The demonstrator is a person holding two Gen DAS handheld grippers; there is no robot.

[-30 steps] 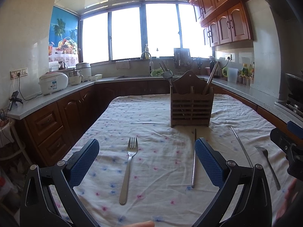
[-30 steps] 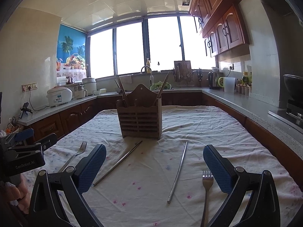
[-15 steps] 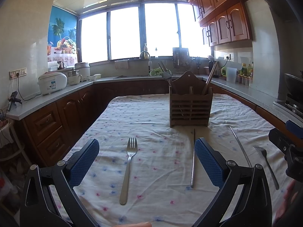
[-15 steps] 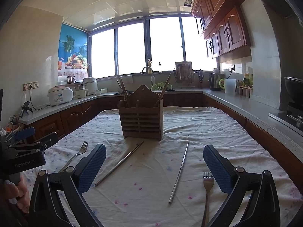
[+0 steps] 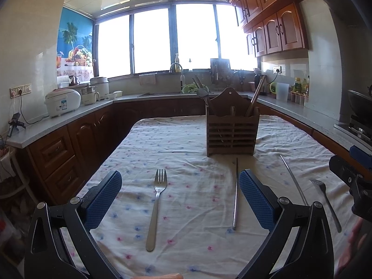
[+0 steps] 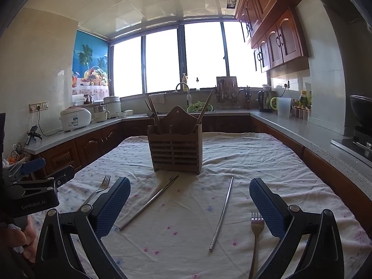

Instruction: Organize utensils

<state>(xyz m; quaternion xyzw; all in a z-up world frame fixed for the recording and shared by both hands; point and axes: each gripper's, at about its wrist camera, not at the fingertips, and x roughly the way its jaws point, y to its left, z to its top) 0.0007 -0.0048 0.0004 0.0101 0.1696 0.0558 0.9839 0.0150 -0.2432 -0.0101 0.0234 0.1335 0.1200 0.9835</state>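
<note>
Your left tool (image 5: 180,195) released, holds nothing, hovers above table (image 5: 190,139). Your right tool (image 6: 189,201) likewise spread wide, nothing held.

Holder (image 6: 175,148) upright mid-table, already carries few sticks and ladle-like piece.

Outstanding on cloth: left fork (image 5: 156,205), left chopstick (image 5: 235,193), right chopstick (image 6: 222,212), right fork (image 6: 255,237). All lie apart, none touching holder.

Judgement: task barely begun; four loose pieces left to stow.
</note>
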